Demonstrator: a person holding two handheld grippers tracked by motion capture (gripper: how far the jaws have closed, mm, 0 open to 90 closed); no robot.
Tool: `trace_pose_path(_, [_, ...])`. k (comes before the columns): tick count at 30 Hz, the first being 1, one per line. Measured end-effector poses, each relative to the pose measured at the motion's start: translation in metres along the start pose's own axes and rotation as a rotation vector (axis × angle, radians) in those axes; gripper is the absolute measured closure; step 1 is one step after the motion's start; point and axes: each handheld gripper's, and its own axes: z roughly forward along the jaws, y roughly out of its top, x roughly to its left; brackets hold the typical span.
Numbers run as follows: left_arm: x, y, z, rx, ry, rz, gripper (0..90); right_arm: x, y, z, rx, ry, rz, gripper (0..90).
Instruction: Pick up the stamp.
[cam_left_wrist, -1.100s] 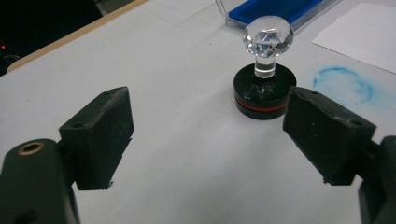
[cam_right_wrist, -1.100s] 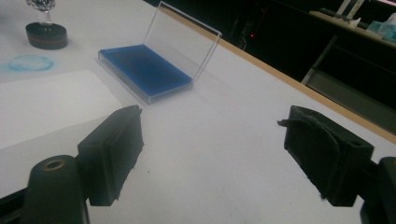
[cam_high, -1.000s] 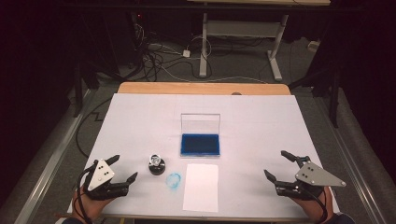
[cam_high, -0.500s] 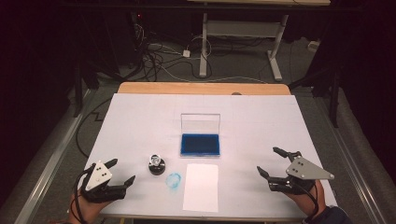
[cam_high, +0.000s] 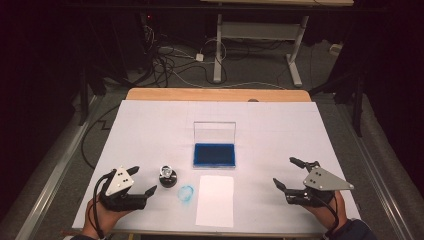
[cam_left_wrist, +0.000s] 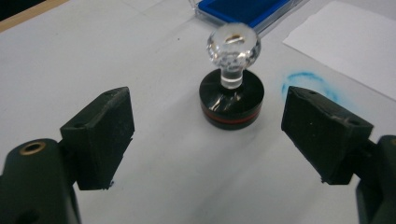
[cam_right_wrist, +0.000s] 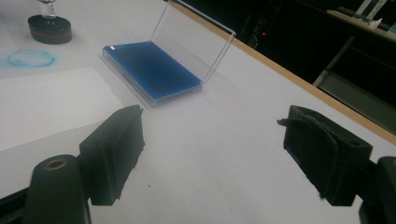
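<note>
Left gripper (cam_high: 141, 181) sits at the near-left of the desk (cam_high: 150, 125), fingers (cam_left_wrist: 100, 135) spread wide and holding nothing. The stamp (cam_left_wrist: 232, 98) stands upright just ahead, centred in the gap between them: black round base with a red band, clear faceted knob on a short neck.

Right gripper (cam_high: 291, 173) hovers near-right, well apart from everything, fingers (cam_right_wrist: 114, 149) also wide and empty.

Ink pad (cam_high: 214, 154) lies open mid-desk, clear lid up at the back. The white sheet (cam_high: 215, 200) lies just in front of it; a blue ring mark (cam_high: 186, 193) sits on the desk between stamp and sheet.

Judged step: closing in on the stamp.
- Push straight forward; your line already looks good.
- Take it by the base or the neck, I'd say. The faceted knob looks slick and may twist out.
- Keep your fingers level, so the stamp stays upright.
- Close slowly; a nudge from one finger first could tip it.
- Hold your right gripper clear of the sheet until it's needed.
</note>
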Motion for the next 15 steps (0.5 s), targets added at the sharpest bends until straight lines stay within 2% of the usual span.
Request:
trace_pose_path(1, [0.0, 0.0, 0.0, 0.0, 0.0, 0.0, 16.5, 0.0, 0.0, 0.0, 0.002, 0.0, -0.005, 20.2])
trace_pose_path(3, [0.001, 0.012, 0.004, 0.052, -0.003, 0.018, 17.2, 0.0, -0.001, 0.0, 0.005, -0.001, -0.006, 20.2])
trace_pose_path(6, [0.005, 0.026, 0.011, 0.125, -0.063, 0.009, 18.0, 0.001, -0.002, -0.002, 0.014, -0.003, -0.003, 20.4])
trace_pose_path(8, [0.004, 0.035, 0.016, 0.163, -0.053, 0.037, 18.5, 0.002, -0.002, -0.003, 0.017, -0.006, -0.004, 20.5])
trace_pose_path(9, [0.003, 0.039, 0.018, 0.18, -0.061, 0.048, 18.5, 0.002, -0.002, -0.003, 0.017, -0.006, -0.004, 20.5])
trace_pose_path(12, [0.003, 0.05, 0.024, 0.192, -0.071, 0.067, 18.6, 0.002, -0.003, -0.004, 0.021, -0.007, -0.005, 20.5])
trace_pose_path(15, [0.004, 0.056, 0.029, 0.2, -0.074, 0.067, 18.6, 0.001, -0.004, -0.005, 0.024, -0.006, -0.003, 20.6])
